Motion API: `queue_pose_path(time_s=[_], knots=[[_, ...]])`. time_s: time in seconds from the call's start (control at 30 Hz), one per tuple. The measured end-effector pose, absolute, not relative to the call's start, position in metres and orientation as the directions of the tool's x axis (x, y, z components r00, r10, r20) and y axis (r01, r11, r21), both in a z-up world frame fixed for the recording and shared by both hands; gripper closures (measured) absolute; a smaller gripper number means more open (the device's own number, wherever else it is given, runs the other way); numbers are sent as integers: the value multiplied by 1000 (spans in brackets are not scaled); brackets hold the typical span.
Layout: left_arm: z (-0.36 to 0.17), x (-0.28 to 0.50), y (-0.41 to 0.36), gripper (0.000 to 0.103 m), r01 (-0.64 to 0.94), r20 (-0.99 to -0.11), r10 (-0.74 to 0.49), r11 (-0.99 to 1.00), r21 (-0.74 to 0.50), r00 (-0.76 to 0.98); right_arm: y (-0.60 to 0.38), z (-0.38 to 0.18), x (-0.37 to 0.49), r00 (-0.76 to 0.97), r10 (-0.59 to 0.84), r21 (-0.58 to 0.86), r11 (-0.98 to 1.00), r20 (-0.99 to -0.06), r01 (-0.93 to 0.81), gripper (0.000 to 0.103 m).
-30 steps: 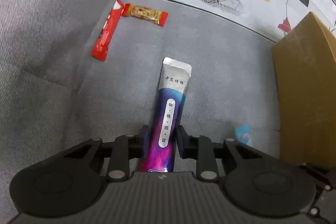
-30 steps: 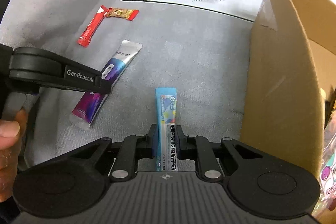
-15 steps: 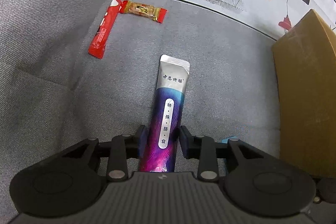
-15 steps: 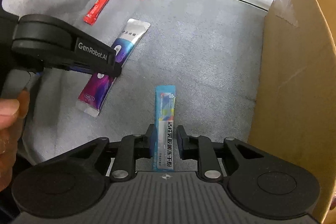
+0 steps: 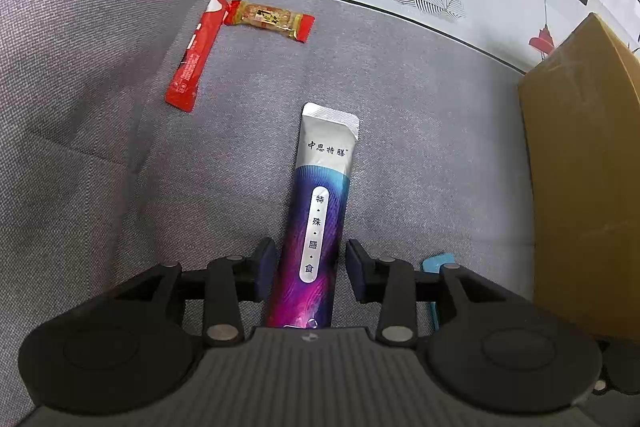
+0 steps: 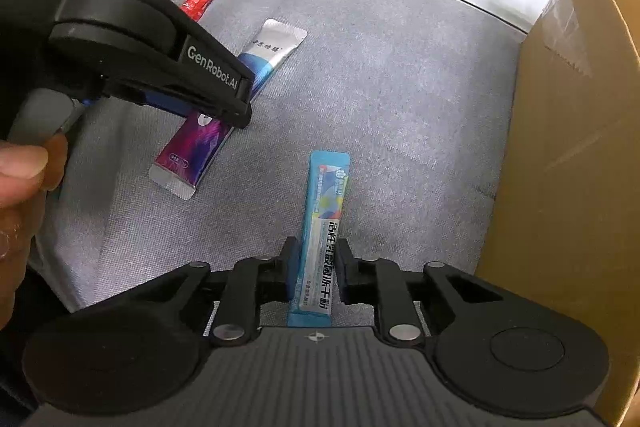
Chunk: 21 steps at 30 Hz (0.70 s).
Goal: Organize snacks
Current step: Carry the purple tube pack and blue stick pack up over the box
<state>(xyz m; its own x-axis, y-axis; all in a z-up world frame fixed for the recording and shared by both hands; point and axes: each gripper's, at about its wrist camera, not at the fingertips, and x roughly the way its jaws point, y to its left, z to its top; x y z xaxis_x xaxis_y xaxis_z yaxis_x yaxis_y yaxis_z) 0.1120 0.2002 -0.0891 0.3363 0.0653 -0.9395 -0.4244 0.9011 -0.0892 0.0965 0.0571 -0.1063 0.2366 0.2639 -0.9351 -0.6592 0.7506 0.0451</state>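
The left gripper is opening; its fingers stand clear of the purple sachet lying between them on the grey cloth. The right gripper is closing, clenched on the blue stick. A box stands at 3 o'clock.

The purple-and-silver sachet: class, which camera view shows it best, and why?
The left wrist view: the purple-and-silver sachet lies centred, its printed label readable. In the right wrist view the left gripper crosses its middle, leaving only both ends visible.
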Motion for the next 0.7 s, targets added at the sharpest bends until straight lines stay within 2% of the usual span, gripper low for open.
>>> queue_pose_path(time_s=[0.57, 0.63, 0.7], knots=[[-89, 113, 195, 56, -401, -940, 81, 914, -64, 332, 54, -102, 103, 257, 285, 59, 766, -923, -640, 83], [-89, 114, 192, 68, -390, -939, 91, 920, -49, 333, 54, -100, 103, 263, 293, 63, 769, -919, -637, 83], [-88, 114, 192, 72, -386, -936, 96, 922, -45, 339, 52, -98, 103, 271, 306, 70, 770, -913, -634, 83]])
